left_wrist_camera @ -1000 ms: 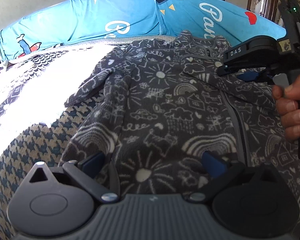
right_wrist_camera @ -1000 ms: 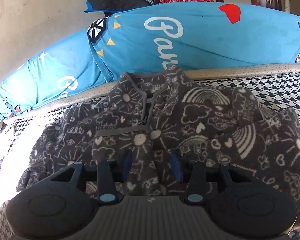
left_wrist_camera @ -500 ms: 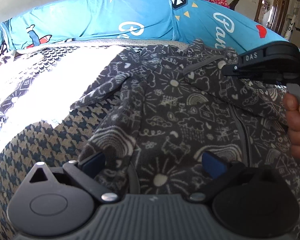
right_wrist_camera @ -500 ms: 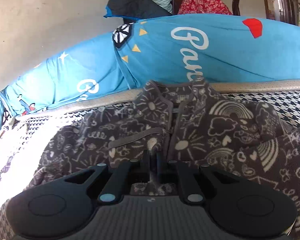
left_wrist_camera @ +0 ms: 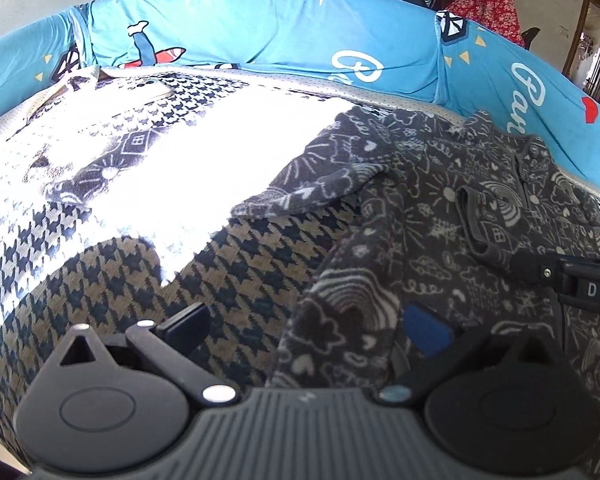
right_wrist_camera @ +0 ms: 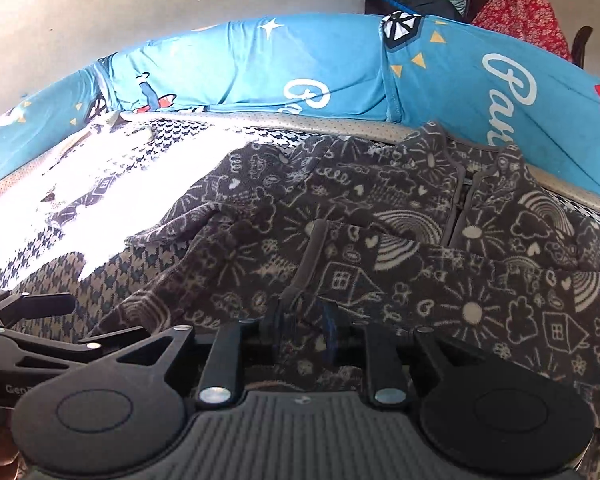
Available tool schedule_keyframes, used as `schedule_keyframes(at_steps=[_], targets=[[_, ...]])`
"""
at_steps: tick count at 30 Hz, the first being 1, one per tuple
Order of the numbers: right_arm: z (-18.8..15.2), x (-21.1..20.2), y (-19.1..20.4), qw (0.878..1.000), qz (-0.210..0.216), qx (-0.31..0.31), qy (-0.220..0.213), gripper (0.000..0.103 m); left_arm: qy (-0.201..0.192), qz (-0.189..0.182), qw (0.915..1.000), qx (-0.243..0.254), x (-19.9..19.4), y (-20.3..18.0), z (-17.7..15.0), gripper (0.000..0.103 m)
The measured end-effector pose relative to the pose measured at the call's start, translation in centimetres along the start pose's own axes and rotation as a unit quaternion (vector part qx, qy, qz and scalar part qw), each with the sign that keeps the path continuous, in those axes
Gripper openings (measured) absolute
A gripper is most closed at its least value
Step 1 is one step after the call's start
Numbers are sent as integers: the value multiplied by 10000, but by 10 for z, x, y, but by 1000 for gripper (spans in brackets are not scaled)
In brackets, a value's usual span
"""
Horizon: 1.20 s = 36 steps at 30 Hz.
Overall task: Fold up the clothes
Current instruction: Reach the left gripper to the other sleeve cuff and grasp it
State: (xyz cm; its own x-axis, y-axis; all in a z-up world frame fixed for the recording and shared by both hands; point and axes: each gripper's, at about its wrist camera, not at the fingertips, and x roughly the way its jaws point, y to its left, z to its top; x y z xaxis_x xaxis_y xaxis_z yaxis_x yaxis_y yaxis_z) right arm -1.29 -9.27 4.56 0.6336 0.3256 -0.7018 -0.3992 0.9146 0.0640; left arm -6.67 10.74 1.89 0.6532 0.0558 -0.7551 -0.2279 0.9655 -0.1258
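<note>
A dark grey fleece jacket (left_wrist_camera: pixel 440 216) printed with white doodles lies zip-up on the houndstooth bed cover (left_wrist_camera: pixel 260 276). In the right wrist view my right gripper (right_wrist_camera: pixel 302 330) is shut on the cuff of a sleeve (right_wrist_camera: pixel 420 276) that is drawn across the jacket (right_wrist_camera: pixel 380 200). The same gripper (left_wrist_camera: pixel 534 268) shows at the right of the left wrist view, pinching that cuff (left_wrist_camera: pixel 476 220). My left gripper (left_wrist_camera: pixel 304 328) stands open at the jacket's lower left corner, fleece against its blue right pad (left_wrist_camera: pixel 426 334) and bare cover under the left finger.
Long blue printed bolsters (left_wrist_camera: pixel 260 32) line the back of the bed. A bright sun patch (left_wrist_camera: pixel 180 160) washes out the cover on the left, with another patterned cloth (left_wrist_camera: pixel 100 168) in it. My left gripper (right_wrist_camera: pixel 72 320) sits at the right wrist view's left edge.
My right gripper went from open to shut on the sleeve cuff and carried it left across the jacket. My left gripper slid left to the jacket's edge, still open.
</note>
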Motion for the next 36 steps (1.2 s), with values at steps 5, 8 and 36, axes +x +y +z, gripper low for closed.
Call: schedule_keyframes(at_steps=[5, 8, 36], targets=[[-16, 10, 5, 9948, -688, 686, 295, 38, -16, 303, 9994, -143, 6, 15, 4, 103], [-31, 16, 16, 9902, -1119, 815, 184, 39, -17, 418, 9985, -346, 8, 29, 7, 103], [-60, 24, 47, 9794, -1835, 466, -696, 48, -417, 1525, 9745, -1594, 50, 120, 56, 103]])
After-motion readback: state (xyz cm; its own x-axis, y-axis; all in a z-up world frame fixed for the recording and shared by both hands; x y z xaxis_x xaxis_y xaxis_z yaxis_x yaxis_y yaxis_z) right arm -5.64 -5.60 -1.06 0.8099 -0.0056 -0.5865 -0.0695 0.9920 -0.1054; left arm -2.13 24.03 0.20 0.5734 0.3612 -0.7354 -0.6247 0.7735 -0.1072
